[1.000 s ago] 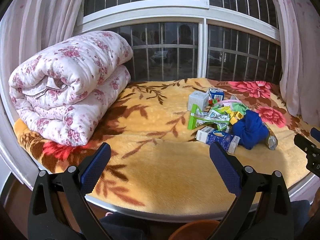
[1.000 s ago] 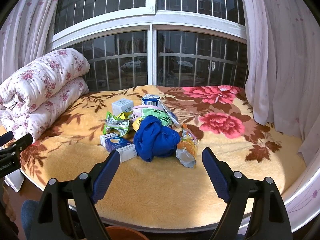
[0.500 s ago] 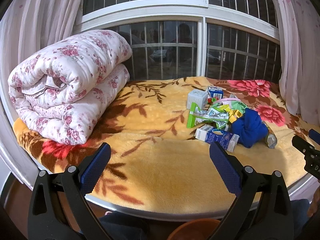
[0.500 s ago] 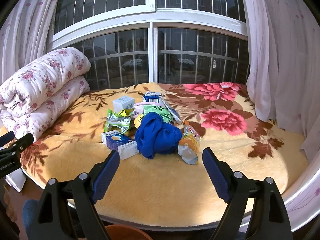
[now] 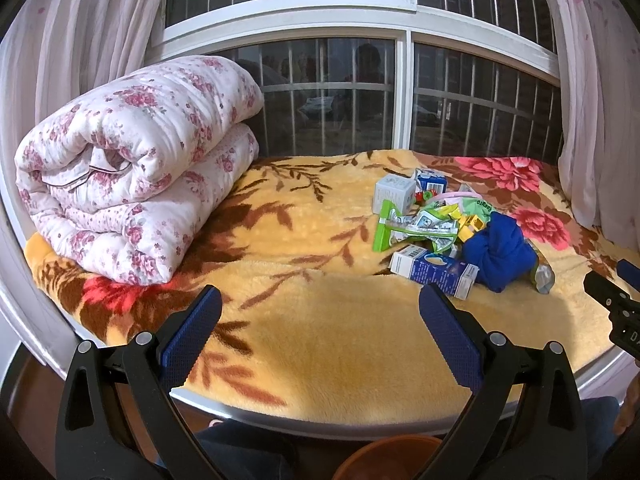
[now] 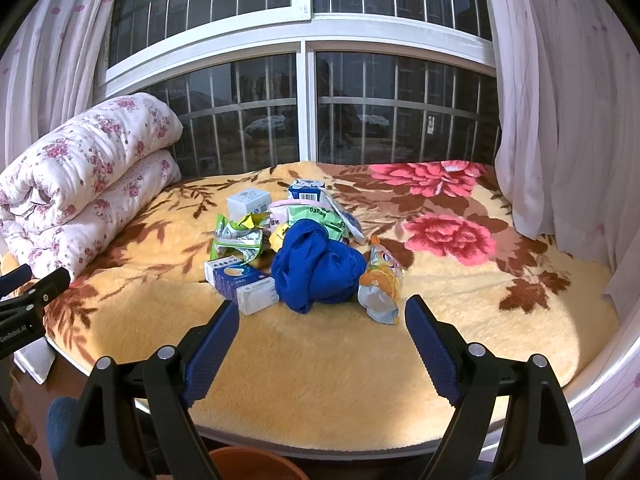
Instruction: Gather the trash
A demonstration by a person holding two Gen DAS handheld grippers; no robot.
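Note:
A pile of trash lies on the yellow flowered blanket (image 6: 320, 364): a blue and white carton (image 6: 240, 284) (image 5: 434, 270), a crumpled blue cloth (image 6: 316, 266) (image 5: 498, 250), a flattened drink pouch (image 6: 382, 284), green wrappers (image 6: 236, 240) (image 5: 412, 228), a small white box (image 6: 248, 202) (image 5: 394, 194) and a blue milk carton (image 6: 306, 192). My right gripper (image 6: 320, 320) is open and empty, just in front of the pile. My left gripper (image 5: 320, 312) is open and empty, to the left of the pile.
A rolled floral quilt (image 5: 136, 168) lies at the left end of the blanket (image 5: 320, 320). Barred windows (image 6: 304, 104) stand behind, and curtains (image 6: 560, 120) hang at both sides. An orange bin rim (image 6: 256, 464) (image 5: 392, 458) shows below the platform edge.
Both grippers have moved slightly forward toward the blanket, so the trash pile looks a little nearer. Both stay open. Nothing on the blanket has moved.

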